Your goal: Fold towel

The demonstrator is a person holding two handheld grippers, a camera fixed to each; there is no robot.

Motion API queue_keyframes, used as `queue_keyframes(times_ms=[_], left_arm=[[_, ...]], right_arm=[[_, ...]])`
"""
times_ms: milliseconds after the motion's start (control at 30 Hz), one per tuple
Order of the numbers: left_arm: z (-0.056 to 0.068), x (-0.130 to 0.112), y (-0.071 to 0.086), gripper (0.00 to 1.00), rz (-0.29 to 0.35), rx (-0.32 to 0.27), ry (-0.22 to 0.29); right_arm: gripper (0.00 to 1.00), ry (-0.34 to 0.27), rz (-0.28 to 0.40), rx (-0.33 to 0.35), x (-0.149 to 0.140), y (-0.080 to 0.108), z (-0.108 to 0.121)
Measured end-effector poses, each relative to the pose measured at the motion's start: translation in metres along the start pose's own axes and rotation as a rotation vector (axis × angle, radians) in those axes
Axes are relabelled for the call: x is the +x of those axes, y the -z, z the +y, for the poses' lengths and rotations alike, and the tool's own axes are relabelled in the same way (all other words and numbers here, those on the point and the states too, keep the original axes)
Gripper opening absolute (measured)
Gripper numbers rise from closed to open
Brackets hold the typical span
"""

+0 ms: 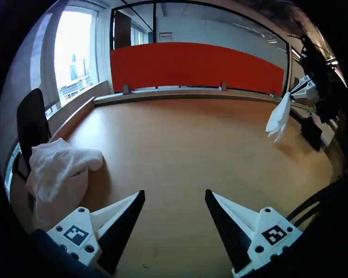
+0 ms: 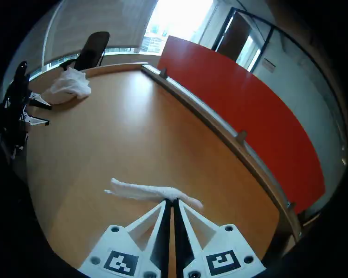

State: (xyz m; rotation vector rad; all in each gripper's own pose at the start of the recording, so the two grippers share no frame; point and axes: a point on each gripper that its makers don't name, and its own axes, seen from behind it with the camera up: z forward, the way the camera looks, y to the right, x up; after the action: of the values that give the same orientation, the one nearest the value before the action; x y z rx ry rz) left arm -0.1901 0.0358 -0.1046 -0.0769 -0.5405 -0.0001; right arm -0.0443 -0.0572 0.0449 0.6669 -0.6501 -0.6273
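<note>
A white towel hangs in a bunched strip from my right gripper, whose fingers are shut on its edge. In the left gripper view the same towel dangles above the table's far right, below the right gripper. My left gripper stands open low over the wooden table with nothing between its fingers. It also appears as the left gripper at the table's far left in the right gripper view, still open. A pile of white towels lies just left of it.
The towel pile lies by a black chair near the window. A red partition runs along the table's far edge behind a raised rail. Another black chair stands behind the pile.
</note>
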Motion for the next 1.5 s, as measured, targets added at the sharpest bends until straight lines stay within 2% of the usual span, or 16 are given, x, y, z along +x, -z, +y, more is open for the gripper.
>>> queue_keyframes(times_ms=[1000, 1500], left_arm=[[-0.001, 0.0, -0.003, 0.96, -0.023, 0.036, -0.002], [0.003, 0.002, -0.005, 0.96, -0.036, 0.038, -0.017]], right_arm=[[0.04, -0.051, -0.105, -0.073, -0.081, 0.03, 0.098], [0.04, -0.082, -0.163, -0.099, -0.117, 0.044, 0.141]])
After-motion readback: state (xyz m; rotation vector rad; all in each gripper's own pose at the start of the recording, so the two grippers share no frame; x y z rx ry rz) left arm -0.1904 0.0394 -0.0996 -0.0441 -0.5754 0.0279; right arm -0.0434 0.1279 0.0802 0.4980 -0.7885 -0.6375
